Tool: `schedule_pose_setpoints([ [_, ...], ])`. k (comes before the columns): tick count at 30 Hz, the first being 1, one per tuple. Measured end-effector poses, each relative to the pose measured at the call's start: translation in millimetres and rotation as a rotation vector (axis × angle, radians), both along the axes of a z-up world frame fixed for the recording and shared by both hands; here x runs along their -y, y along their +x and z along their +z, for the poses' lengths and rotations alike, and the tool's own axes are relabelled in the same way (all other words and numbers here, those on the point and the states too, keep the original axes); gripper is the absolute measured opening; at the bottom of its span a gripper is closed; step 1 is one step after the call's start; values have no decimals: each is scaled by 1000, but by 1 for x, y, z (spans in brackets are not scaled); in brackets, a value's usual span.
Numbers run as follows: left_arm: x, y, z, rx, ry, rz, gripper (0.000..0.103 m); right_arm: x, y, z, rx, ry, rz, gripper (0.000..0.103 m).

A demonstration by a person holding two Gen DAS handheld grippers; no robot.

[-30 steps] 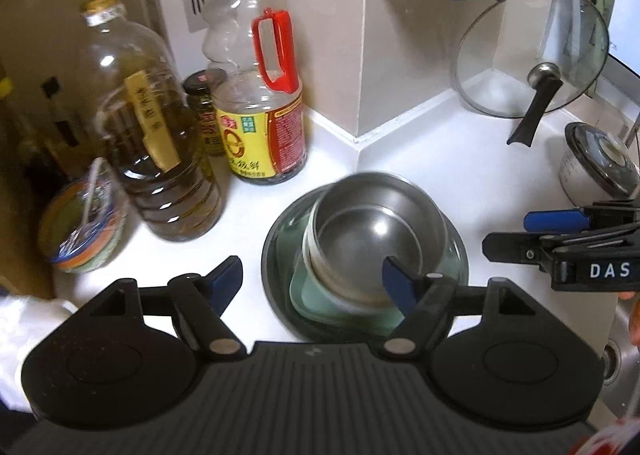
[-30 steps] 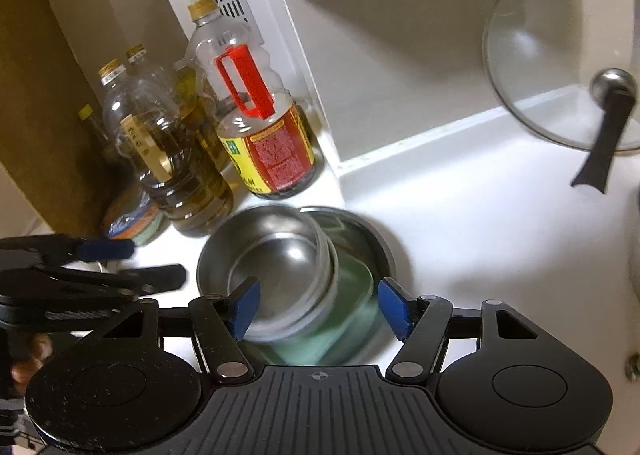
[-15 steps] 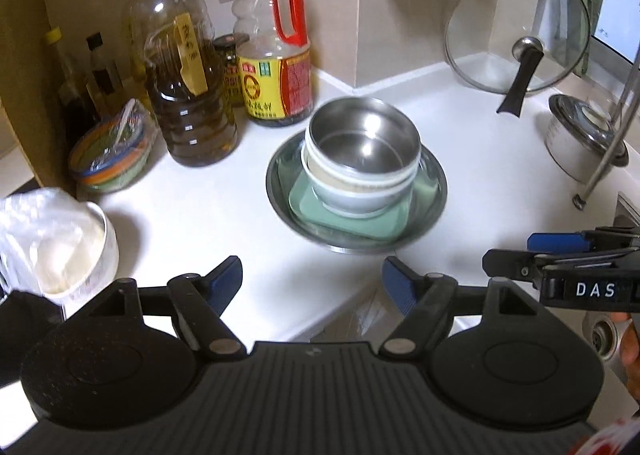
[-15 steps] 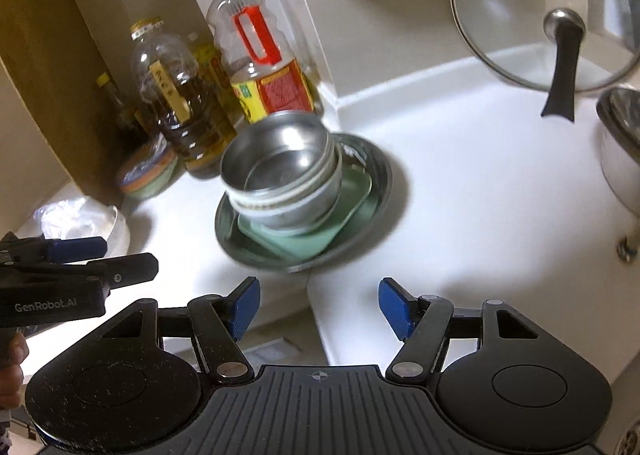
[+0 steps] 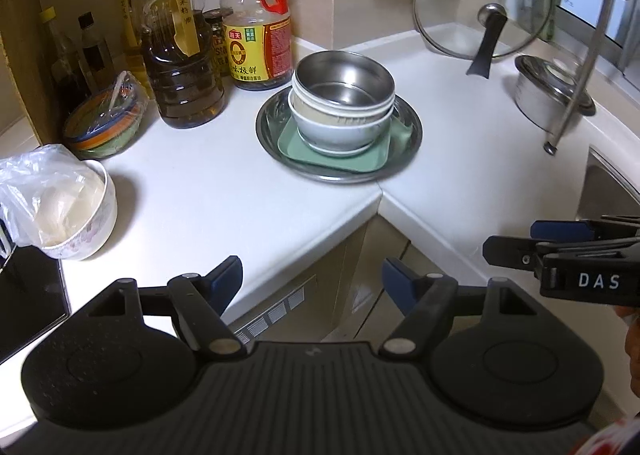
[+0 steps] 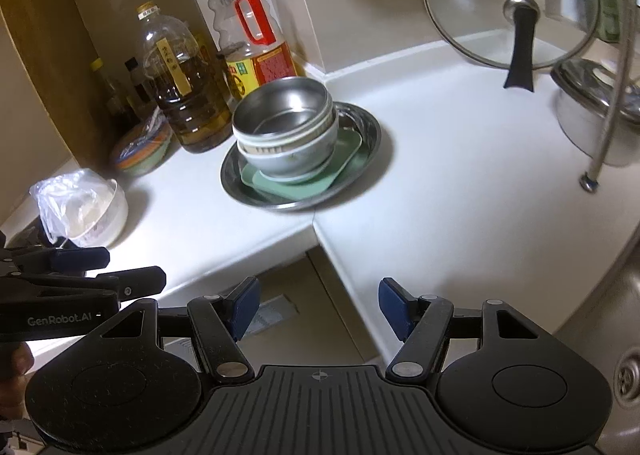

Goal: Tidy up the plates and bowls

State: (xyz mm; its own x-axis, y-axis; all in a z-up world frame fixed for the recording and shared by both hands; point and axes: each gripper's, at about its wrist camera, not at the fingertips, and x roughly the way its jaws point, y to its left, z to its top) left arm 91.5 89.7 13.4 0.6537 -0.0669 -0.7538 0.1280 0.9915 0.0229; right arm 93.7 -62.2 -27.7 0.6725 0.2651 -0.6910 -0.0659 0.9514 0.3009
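Note:
A stack of dishes stands in the counter's inner corner. A steel bowl [image 5: 343, 75] [image 6: 285, 107] nests in a white bowl [image 5: 336, 129] [image 6: 288, 157]. Both rest on a green square plate [image 5: 295, 147] [image 6: 304, 185] inside a round steel plate [image 5: 412, 127] [image 6: 370, 131]. My left gripper [image 5: 312, 279] is open and empty, well back from the stack, out past the counter's front edge. My right gripper [image 6: 318, 305] is open and empty too, equally far back. Each gripper shows at the edge of the other's view.
Oil and sauce bottles [image 5: 182, 51] [image 5: 256, 23] stand behind the stack. A wrapped colourful bowl [image 5: 104, 121] and a bagged white bowl [image 5: 76, 211] sit at left. A glass lid [image 5: 482, 3] leans on the wall, near a lidded steel pot [image 5: 548, 95], a rack leg [image 5: 576, 55] and the sink [image 6: 616, 319].
Both grippers have pulled back from the stack, which now looks smaller and farther. The counter's front edge and the cabinet below have come into view. The jaws stayed open and empty.

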Motion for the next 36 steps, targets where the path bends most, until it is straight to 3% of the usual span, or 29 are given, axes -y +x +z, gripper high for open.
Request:
schedule_pose_setpoints([
  [17, -18, -46, 2, -7, -7, -35, 75, -32, -51, 3, 10, -7, -32, 66],
  [36, 2, -58, 9, 15, -21, -15, 75, -22, -61, 5, 27, -9, 9, 66],
])
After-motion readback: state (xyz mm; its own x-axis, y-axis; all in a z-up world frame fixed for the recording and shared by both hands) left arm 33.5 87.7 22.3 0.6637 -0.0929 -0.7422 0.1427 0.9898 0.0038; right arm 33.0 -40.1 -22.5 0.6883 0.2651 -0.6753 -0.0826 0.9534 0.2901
